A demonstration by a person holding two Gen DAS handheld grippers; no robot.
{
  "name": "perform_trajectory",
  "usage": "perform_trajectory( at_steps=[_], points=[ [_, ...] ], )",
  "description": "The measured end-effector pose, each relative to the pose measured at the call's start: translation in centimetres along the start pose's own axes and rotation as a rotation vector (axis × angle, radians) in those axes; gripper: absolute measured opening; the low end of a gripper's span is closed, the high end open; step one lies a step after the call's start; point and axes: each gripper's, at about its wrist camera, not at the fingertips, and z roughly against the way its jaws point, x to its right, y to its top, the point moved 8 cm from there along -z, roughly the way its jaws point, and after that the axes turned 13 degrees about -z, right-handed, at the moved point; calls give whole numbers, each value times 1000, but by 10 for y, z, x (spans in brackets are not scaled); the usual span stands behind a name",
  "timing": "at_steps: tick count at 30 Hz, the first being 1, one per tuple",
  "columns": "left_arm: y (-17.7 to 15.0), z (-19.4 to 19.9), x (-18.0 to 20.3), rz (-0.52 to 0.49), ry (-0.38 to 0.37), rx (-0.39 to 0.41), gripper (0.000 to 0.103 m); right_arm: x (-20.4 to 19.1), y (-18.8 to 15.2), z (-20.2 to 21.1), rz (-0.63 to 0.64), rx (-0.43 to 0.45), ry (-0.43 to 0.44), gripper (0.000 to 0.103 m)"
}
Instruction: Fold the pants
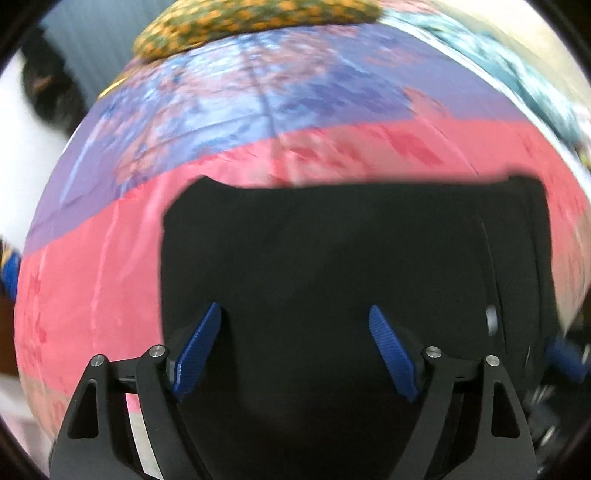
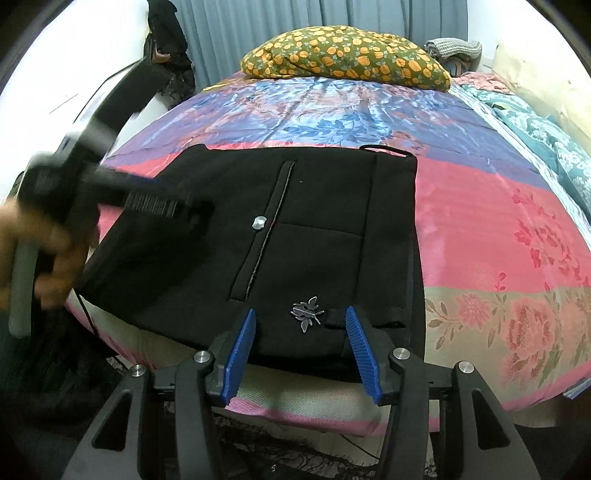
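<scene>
The black pants [image 2: 317, 229] lie folded in a flat rectangle on the bed, with a back pocket seam, a silver button [image 2: 258, 222] and a silver insect badge [image 2: 306, 314] showing. In the left wrist view the pants [image 1: 332, 258] fill the middle. My left gripper [image 1: 295, 350] is open just above the pants, holding nothing; it also shows blurred in the right wrist view [image 2: 162, 203], over the pants' left part. My right gripper [image 2: 301, 354] is open at the pants' near edge, fingers either side of the badge, holding nothing.
The bed has a pink, purple and blue floral cover [image 2: 498, 229]. A pillow with orange flowers [image 2: 347, 55] lies at the head. A teal blanket [image 2: 543, 140] runs along the right side. Curtains [image 2: 258, 22] hang behind. The bed's near edge [image 2: 295, 406] is below my right gripper.
</scene>
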Motion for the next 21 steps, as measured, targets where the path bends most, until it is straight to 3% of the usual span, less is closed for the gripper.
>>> perform_trajectory(
  at_steps=[3,6,8,10,13,21],
  points=[
    [16,4,-11,55,-36,40,83,0,0,0,-8,1,9,53],
    [24,-10,-27,96,3,20,83,-1,1,-2,-10,-2,16,54],
    [20,-28,-42,173,10,-13,91,-3,2,-3,-5,-3,15,56],
    [13,-35,-64,284,2,-13,92,-4,1,-4,0,-3,12,57],
    [3,-30,-78,351,-45,-11,92,-5,1,-4,-1,-2,13,58],
    [-50,2,-86,330,-67,32,90,-6,1,-4,2,3,6,61]
  ],
)
